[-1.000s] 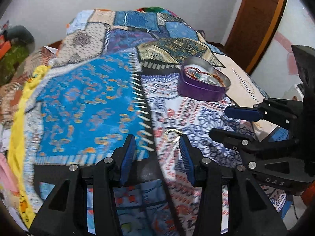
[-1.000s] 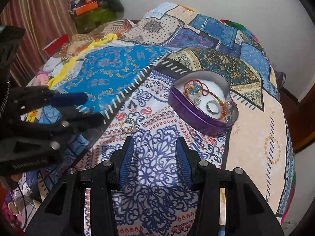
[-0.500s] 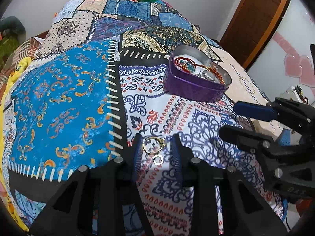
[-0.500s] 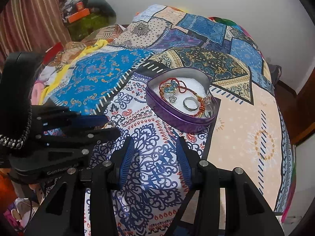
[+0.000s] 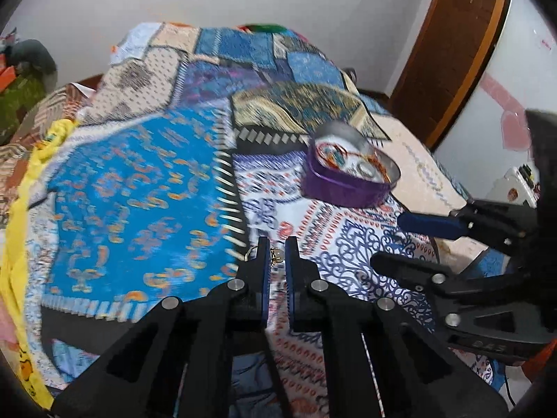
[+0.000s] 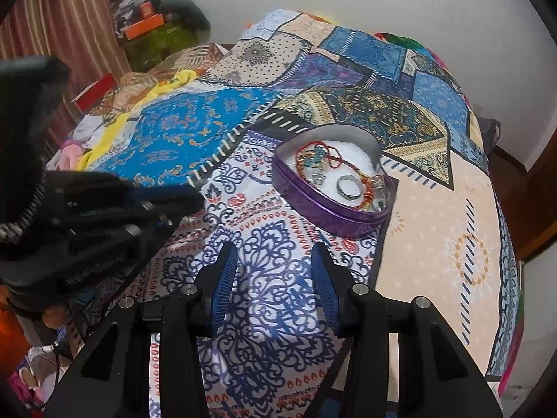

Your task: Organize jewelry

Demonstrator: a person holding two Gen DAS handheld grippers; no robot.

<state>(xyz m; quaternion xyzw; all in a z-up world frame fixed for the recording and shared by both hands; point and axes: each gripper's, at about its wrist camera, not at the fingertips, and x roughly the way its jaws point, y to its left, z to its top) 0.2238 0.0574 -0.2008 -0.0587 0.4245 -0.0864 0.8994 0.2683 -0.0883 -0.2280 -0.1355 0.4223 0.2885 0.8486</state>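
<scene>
My left gripper (image 5: pixel 277 249) is shut on a small gold ring piece (image 5: pixel 274 255), lifted a little above the patterned bedspread. A purple heart-shaped tin (image 5: pixel 343 191) sits further ahead to the right and holds red thread bracelets and a silver ring. In the right wrist view the tin (image 6: pixel 323 209) lies just beyond my right gripper (image 6: pixel 275 261), which is open and empty over the bedspread. The left gripper (image 6: pixel 167 202) shows at the left there, blurred. The right gripper (image 5: pixel 393 240) shows at the right of the left wrist view.
The patchwork bedspread (image 6: pixel 452 209) covers the bed. Piled clothes and a yellow cloth (image 6: pixel 104 139) lie along the bed's left side. A wooden door (image 5: pixel 452 52) stands at the far right and a white wall behind.
My left gripper closed on the gold ring piece and rose off the bedspread. The right gripper stayed open and shifted slightly closer to the tin.
</scene>
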